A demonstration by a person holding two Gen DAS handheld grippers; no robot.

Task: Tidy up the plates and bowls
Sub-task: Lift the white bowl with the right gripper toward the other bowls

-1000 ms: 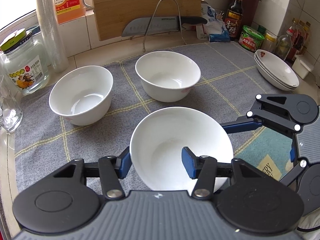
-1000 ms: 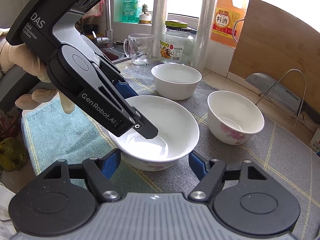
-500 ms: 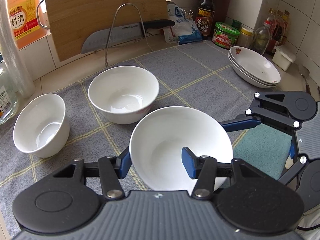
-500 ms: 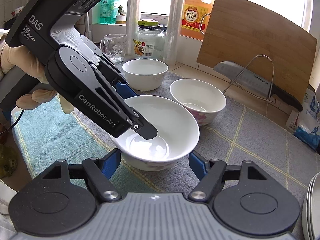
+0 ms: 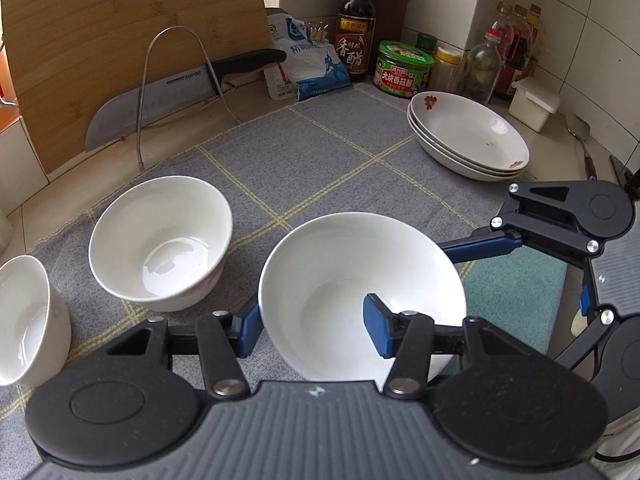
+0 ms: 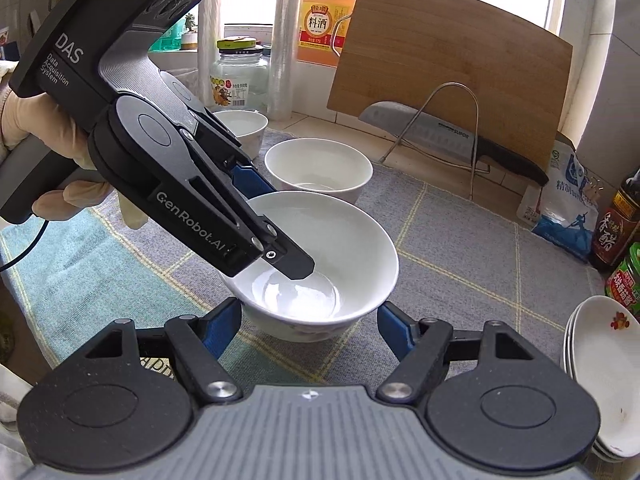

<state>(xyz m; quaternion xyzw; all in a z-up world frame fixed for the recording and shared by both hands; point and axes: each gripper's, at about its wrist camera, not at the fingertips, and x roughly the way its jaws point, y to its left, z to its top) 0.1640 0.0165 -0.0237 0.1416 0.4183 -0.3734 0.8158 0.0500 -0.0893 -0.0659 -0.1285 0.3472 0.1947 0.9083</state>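
The large white bowl (image 5: 360,296) is gripped by its near wall in the left gripper (image 5: 316,328), one blue pad inside the bowl and one outside, jaws clamped on the rim. In the right wrist view it hangs low over the grey checked cloth (image 5: 320,152), whether clear of it I cannot tell, and the right gripper (image 6: 310,330) straddles it from the near side with its blue pads set wide on either flank — not visibly pressing, so it reads as open around the bowl rather than holding it. Two smaller white bowls (image 5: 160,244) sit on the cloth to the left, and a stack of flower-printed plates (image 5: 468,136) rests at the far right. The step in hand looks like carrying this bowl to its stacking spot. Next it needs a steady level carry and a gentle set-down, the rim grip kept tight until the bowl is seated.
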